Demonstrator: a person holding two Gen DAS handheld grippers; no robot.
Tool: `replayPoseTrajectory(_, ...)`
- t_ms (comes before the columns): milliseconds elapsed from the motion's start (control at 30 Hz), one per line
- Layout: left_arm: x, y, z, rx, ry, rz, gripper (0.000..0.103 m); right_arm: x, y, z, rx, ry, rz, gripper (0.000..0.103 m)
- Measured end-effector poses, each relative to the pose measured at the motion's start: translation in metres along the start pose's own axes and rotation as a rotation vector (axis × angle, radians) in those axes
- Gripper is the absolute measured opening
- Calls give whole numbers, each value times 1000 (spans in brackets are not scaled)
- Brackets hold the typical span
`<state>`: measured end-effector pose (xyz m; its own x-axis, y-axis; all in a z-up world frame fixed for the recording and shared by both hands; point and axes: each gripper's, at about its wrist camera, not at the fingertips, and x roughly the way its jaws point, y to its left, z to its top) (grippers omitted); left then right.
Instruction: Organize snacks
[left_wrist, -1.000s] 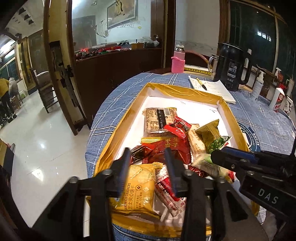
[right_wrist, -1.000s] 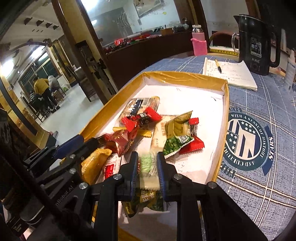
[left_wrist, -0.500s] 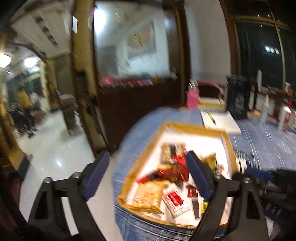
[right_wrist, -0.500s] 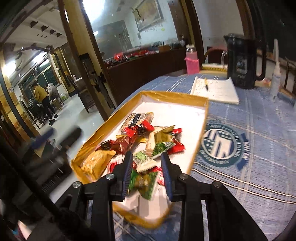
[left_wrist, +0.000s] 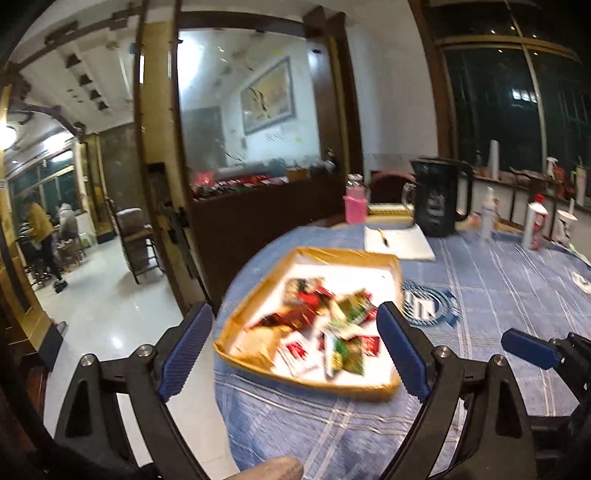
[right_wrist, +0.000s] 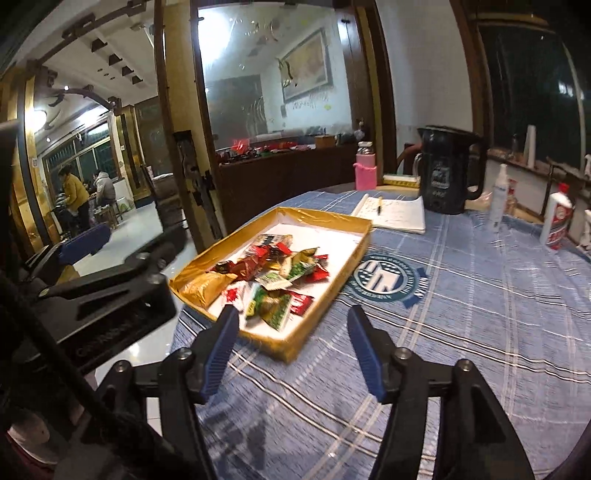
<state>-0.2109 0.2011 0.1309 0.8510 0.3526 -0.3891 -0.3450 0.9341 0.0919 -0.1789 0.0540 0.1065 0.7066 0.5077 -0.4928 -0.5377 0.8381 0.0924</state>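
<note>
Both grippers, the left gripper (left_wrist: 293, 350) and the right gripper (right_wrist: 290, 352), are held spread wide and empty, short of the gold tray (right_wrist: 325, 306). Snack packets (right_wrist: 273, 284) are heaped loosely inside it. Light, crinkly, probably slippery wrappers are expected; a crimped end seam is best pinched.

Glossy white floor (left_wrist: 110, 314), dark windows (left_wrist: 517, 110)

Mixed snack packets (right_wrist: 269, 280) heaped in tray (right_wrist: 354, 251)

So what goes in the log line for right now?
left tool: open, empty | right tool: open, empty | snacks: in tray
</note>
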Motion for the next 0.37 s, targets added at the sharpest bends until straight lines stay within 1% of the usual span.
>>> replayPoseTrajectory(67, -1, -7, -3, 9, 22, -17, 91, -5, -4, -7, -4, 3, -18, 67)
replayPoseTrajectory(233, -12, -24, -12, 8, 45, -47, 91, -5, -15, -19, 17, 31, -34, 67)
replayPoseTrajectory(367, -13, -37, -13, 35, 65, -54, 91, -7, -23, -23, 35, 35, -49, 68)
